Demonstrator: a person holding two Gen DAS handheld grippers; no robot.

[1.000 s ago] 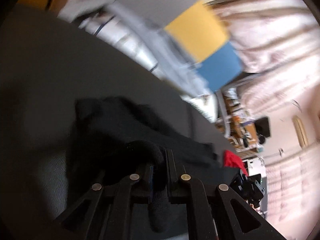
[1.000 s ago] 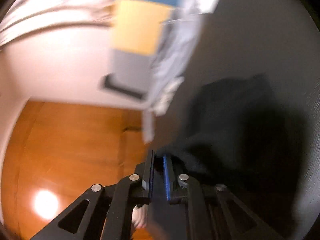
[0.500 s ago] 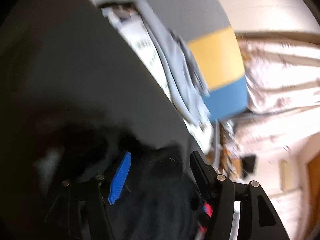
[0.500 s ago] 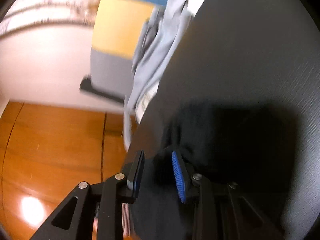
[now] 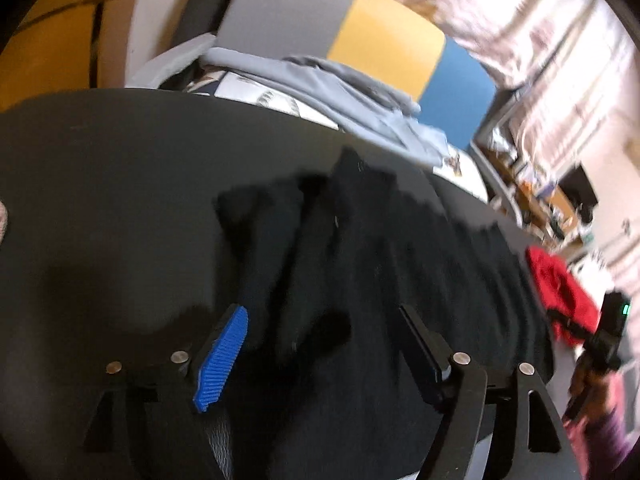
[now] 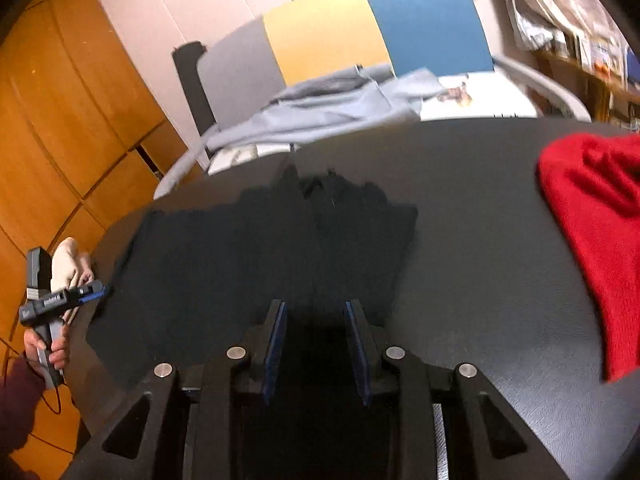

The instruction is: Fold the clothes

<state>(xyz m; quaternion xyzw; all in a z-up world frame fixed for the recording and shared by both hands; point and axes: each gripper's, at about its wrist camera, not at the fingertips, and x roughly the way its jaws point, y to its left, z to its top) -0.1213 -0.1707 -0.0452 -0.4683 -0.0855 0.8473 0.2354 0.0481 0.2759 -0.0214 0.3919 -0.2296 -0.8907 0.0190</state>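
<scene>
Because the black garment (image 6: 272,248) is nearly the same shade as the dark table (image 6: 480,208), its edges are hard to trace, and its near part runs under the fingers and out of sight in both views. In the left wrist view the cloth (image 5: 360,264) is blurred and bunched into ridges, so which part is a sleeve or a hem cannot be told. The left gripper (image 5: 320,344) has its jaws wide apart with the garment lying between and beneath them, and whether the fingertips touch the cloth cannot be made out. The right gripper (image 6: 316,344) also has its jaws apart, with a gap between the blue pads (image 6: 276,344), and the garment spreads flat on the table just ahead of it and off to its left side. At that far left edge of the cloth the other gripper appears small, held by a hand (image 6: 44,352) with a dark red sleeve. A red garment (image 6: 600,232) lies on the table to the right, apart from the black one and cut off by the frame. Behind the table a grey cloth (image 6: 320,112) is draped over a chair (image 6: 360,28).
</scene>
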